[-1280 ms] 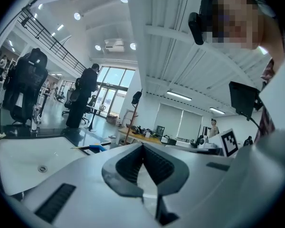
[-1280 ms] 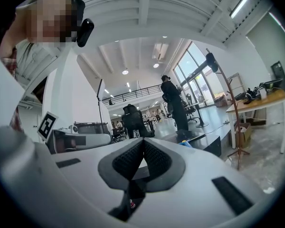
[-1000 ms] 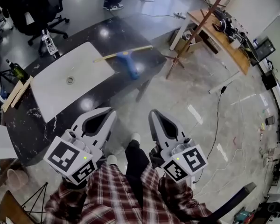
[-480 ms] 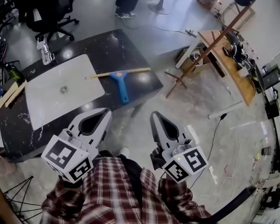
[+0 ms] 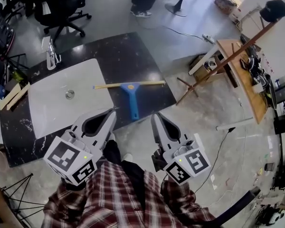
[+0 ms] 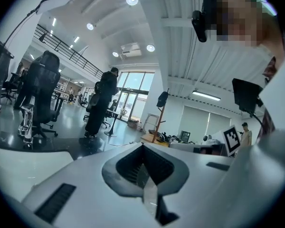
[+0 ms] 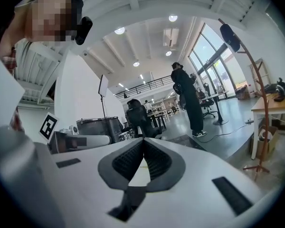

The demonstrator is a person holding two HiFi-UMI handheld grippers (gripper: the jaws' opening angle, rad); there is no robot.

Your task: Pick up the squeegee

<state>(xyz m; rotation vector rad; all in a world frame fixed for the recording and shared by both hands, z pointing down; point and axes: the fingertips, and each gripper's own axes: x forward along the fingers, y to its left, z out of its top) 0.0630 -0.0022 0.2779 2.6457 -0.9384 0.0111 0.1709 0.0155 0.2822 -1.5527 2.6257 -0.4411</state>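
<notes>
Closer swings the dark surface in the head view, and both grippers, well short of it a second ago, are now up at its near edge. The left gripper shows its tip against the edge beside the white sheet, and the right gripper sits just off the edge, over the floor. The squeegee lies flat on the surface, its blue handle pointing back toward the gap between the two grippers and its pale blade bar across the far end, untouched. The left fingers are pressed together on nothing, and the right fingers are likewise closed and empty.
</notes>
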